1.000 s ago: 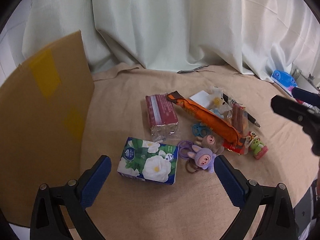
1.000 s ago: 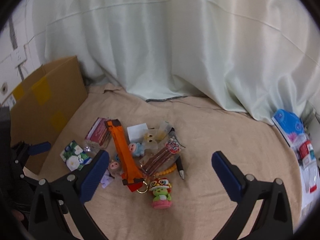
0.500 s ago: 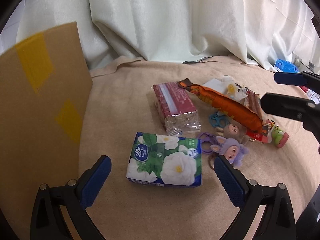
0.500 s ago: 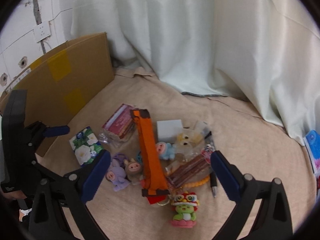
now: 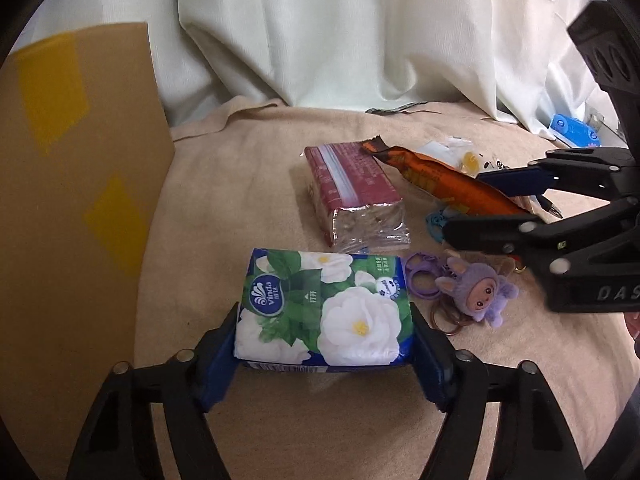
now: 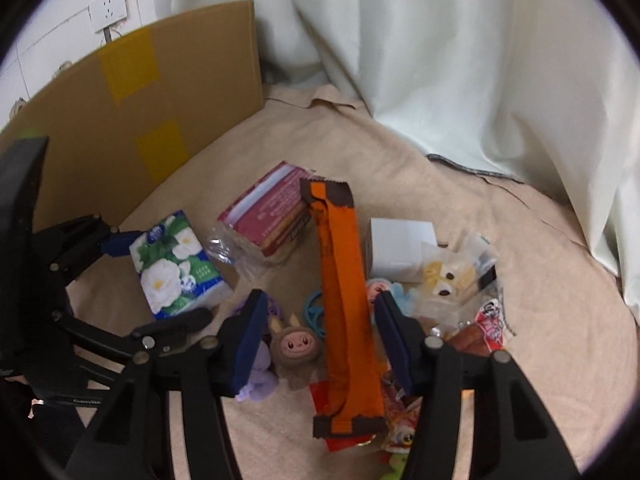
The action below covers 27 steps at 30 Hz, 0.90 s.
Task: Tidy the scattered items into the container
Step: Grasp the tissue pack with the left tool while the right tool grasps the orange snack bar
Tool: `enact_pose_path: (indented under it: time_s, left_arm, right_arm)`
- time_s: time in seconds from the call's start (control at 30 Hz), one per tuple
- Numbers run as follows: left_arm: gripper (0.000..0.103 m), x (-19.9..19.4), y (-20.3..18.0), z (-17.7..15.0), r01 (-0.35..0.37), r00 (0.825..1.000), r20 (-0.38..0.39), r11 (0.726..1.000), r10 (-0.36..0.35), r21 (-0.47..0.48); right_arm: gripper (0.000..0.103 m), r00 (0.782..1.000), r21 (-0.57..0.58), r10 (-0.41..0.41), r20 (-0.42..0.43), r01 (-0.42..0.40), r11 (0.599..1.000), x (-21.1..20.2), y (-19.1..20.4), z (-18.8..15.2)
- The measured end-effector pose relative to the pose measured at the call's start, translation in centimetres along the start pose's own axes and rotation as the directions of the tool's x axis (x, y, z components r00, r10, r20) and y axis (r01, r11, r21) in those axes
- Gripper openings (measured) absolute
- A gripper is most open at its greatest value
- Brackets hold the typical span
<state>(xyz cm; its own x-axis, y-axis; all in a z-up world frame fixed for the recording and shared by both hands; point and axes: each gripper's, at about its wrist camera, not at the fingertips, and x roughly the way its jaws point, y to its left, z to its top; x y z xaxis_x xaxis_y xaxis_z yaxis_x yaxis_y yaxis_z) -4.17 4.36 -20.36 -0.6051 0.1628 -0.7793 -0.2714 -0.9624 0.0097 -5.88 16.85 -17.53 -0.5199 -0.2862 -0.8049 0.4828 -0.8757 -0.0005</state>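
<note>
One floral tissue pack (image 5: pixel 324 312), one red-wrapped biscuit pack (image 5: pixel 356 196), one long orange snack pouch (image 6: pixel 346 300), one white box (image 6: pixel 400 254) and two plush keychains, a purple bunny (image 5: pixel 478 294) and a brown one (image 6: pixel 295 347), lay on the beige cloth (image 5: pixel 224 208), with one cardboard box (image 5: pixel 68 208) standing at nine o'clock. Only the right wrist view showed the white box, the brown plush and a wall socket (image 6: pixel 108 10); only the left wrist view showed a blue packet (image 5: pixel 574 132) at two o'clock. The left gripper (image 5: pixel 325 350) had both blue pads pressed against the tissue pack's short ends, grasping it at the near edge. The right gripper (image 6: pixel 320 344) straddled the orange pouch with a gap on each side, released, the pouch running from twelve to six o'clock between its fingers.
</note>
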Motion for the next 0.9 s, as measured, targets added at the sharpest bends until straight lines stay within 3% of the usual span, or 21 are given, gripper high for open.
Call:
enact_pose_path:
  time_s: [0.37, 0.43, 0.5, 0.57, 0.9]
  left_arm:
    - [0.075, -0.1, -0.1, 0.5, 0.01, 1.0, -0.012, 1.0, -0.01, -0.002]
    - [0.075, -0.1, -0.1, 0.5, 0.011, 1.0, -0.012, 1.0, -0.011, -0.003]
    - [0.075, 0.0, -0.1, 0.6, 0.007, 1.0, -0.015, 1.0, -0.007, 0.001]
    - [0.075, -0.1, -0.2, 0.6, 0.004, 1.0, -0.016, 1.0, -0.004, 0.004]
    - [0.075, 0.1, -0.2, 0.7, -0.005, 1.0, -0.018, 1.0, 0.005, 0.002]
  right_arm:
    - [0.057, 1.0, 0.044, -0.016, 0.001, 0.016, 0.999, 0.3, -0.6, 0.5]
    - [0.049, 1.0, 0.042, -0.021, 0.008, 0.021, 0.999, 0.5, -0.6, 0.5]
    - [0.034, 0.999, 0.04, -0.039, 0.012, 0.039, 0.998, 0.4, -0.7, 0.5]
    - [0.031, 0.999, 0.047, -0.034, 0.008, 0.033, 0.998, 0.4, -0.9, 0.4]
    - [0.03, 0.997, -0.035, -0.078, -0.018, 0.077, 0.996, 0.9, 0.7, 0.2]
